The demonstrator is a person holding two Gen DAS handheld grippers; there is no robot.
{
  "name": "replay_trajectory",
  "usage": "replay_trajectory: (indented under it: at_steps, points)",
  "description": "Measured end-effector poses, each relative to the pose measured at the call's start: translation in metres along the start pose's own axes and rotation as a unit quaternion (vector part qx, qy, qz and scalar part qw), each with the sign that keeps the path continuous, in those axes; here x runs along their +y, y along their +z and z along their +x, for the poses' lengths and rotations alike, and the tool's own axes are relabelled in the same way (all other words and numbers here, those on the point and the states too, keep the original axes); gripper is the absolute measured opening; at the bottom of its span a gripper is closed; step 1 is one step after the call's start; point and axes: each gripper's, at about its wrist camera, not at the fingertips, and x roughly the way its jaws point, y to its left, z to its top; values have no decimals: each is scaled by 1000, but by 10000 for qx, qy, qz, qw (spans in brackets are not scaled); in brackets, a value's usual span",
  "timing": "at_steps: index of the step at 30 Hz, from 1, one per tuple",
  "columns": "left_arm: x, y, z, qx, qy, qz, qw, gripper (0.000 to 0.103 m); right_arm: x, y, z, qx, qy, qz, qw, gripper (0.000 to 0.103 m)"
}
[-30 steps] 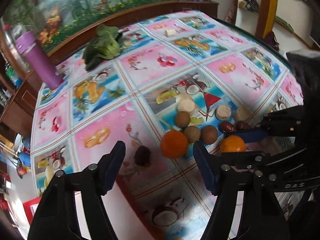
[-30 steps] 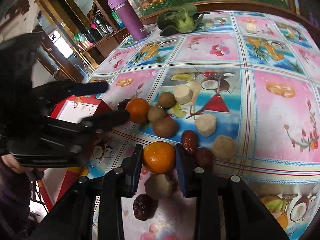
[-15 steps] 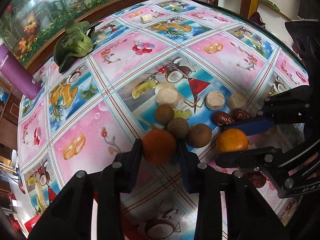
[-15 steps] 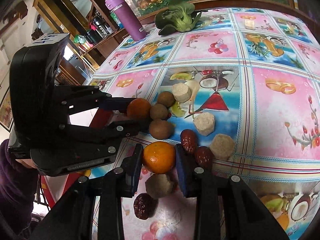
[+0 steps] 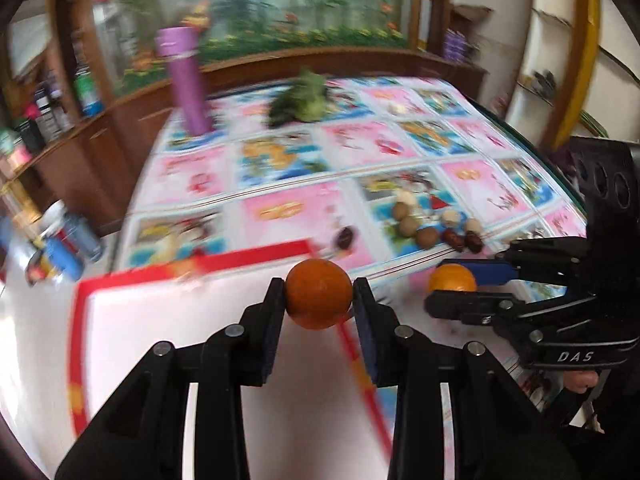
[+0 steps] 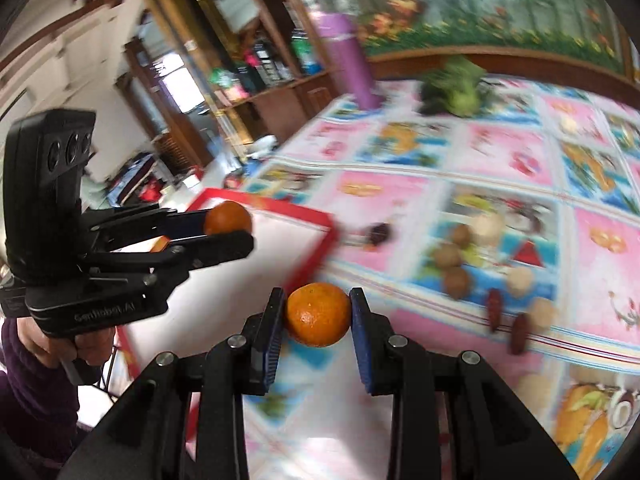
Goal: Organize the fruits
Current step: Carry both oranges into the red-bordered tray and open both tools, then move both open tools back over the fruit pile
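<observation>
Two oranges up, one in each claw

My left claw (image 5: 319, 300) is clamped on an orange (image 5: 319, 294) above the red-rimmed white box (image 5: 120, 280); my right claw (image 6: 317, 314) pinches a mandarin (image 6: 318, 315) near the box corner, over the table (image 6: 500, 168). I judge both light, round, slick-skinned and bruisable: hold across the widest middle, gently. Kiwis (image 6: 457, 282) and dates (image 6: 494, 307) lie beyond.

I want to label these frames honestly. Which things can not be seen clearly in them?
- Left wrist view: the tray interior is smeared by motion blur, and the left gripper with its orange covers part of it.
- Right wrist view: the small fruits are blurred; their kinds are unclear.
- Both views: the leafy vegetable is blurred.
</observation>
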Motion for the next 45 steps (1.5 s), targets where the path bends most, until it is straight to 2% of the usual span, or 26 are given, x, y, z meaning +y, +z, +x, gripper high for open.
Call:
replay_trajectory:
  at_steps: [3,6,9,15,19,21,23,24,28,33,34,40,45]
  points:
    - [28,-34,-24,-25,467,-423,9980,36,41,-2,19,139,121,-346,9992,31]
    - [47,-66,-33,97,729,-790,9942,36,71,-7,41,345,248,-520,9977,31]
    - [59,-92,-31,230,968,-1022,9898,36,90,-15,64,560,175,-646,9962,31]
    - [72,-119,-23,463,1032,-1339,9845,37,100,-28,97,923,-113,-713,9931,31]
    - [75,-125,-25,458,1095,-1432,9826,37,108,-33,95,907,-265,-821,9921,33]
    - [74,-127,-25,502,1174,-1421,9816,44,112,-35,95,886,-331,-883,9916,33]
    - [74,-131,-24,557,1354,-1423,9789,68,115,-38,93,911,-343,-872,9914,36]
    - [75,-134,-26,535,1401,-1445,9781,71,114,-38,91,903,-337,-864,9916,38]
    - [76,-137,-34,470,1482,-1533,9759,76,115,-38,75,641,-350,-907,9932,50]
    - [67,-125,-55,146,1550,-1554,9755,86,104,-33,37,57,-373,-853,9956,56]
    - [63,-122,-59,62,1529,-1525,9764,90,100,-32,29,-43,-452,-831,9955,59]
    - [21,-93,-70,-358,1308,-1241,9830,100,57,-32,-26,-514,-1005,-543,9921,60]
    - [-27,-71,-51,-300,1224,-772,9890,103,13,-44,-68,-812,-1646,-153,9829,65]
